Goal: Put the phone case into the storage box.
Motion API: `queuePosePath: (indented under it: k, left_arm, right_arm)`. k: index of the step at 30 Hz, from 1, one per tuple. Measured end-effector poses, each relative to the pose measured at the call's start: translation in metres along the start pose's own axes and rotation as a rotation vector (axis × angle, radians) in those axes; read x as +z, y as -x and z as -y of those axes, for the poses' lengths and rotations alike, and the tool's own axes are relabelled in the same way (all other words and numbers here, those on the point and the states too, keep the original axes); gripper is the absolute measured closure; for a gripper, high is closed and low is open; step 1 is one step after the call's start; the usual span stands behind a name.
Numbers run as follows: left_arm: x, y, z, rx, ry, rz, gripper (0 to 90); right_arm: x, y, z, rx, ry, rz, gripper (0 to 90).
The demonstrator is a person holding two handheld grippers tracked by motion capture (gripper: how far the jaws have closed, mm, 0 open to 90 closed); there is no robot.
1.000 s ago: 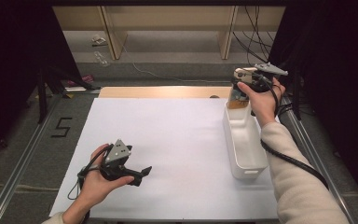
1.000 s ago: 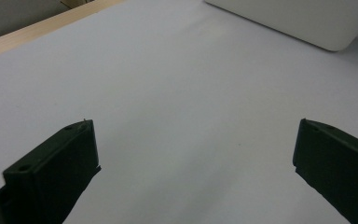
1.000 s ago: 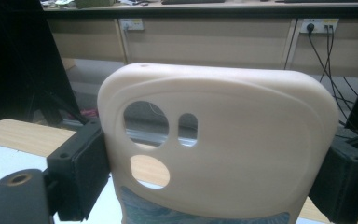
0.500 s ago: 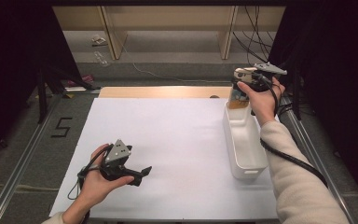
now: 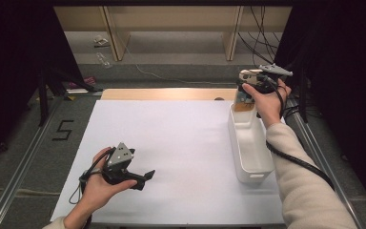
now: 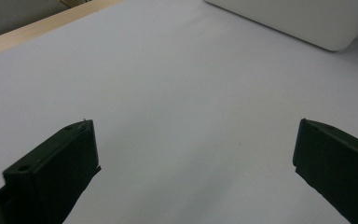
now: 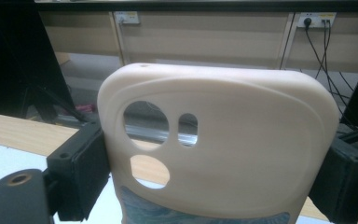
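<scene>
1. Zero movement in the last second or so, as far as I can see. Both hands sit in the same spots as in the earlier high-view shots, so this is a pause, not a step.
2. Right gripper (image 5: 242, 97) is at the upper right of the high view, jaws pointing down. It's clamped on a cream phone case (image 7: 233, 140), one black jaw pressing on each long side. The right gripper view shows the camera cut-outs at upper left of the case, which stands upright.
3. That case hangs just over the far end of the white plastic bin (image 5: 250, 176), right of centre in the high view. I can't tell whether its bottom edge touches the bin or floats a bit above it.
4. Left gripper (image 5: 145, 177) is at lower left, low over the white sheet (image 5: 171, 133). Its jaws are spread wide with nothing between them, and the left gripper view shows bare sheet there and a corner of the bin at upper right.
5. What it means, my guess: the case looks about ready to go into the bin, and the grip hasn't loosened. The next move would probably be lowering it and letting go, with the left hand just waiting.
</scene>
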State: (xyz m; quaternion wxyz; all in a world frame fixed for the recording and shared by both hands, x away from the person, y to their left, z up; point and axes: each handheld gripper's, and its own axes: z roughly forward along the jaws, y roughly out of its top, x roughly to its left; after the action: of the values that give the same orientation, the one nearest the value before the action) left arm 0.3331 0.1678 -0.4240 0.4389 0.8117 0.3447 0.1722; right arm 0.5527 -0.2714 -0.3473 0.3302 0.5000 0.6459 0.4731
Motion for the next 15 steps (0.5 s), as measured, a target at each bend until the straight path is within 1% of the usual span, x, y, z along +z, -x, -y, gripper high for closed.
queuePosePath:
  k: [15]
  left_arm:
    - [0.0002, 0.0002, 0.0, 0.001, -0.001, 0.001, 0.0]
  right_arm:
    - [0.0037, 0.0014, 0.0037, 0.003, -0.01, 0.011, 13.1]
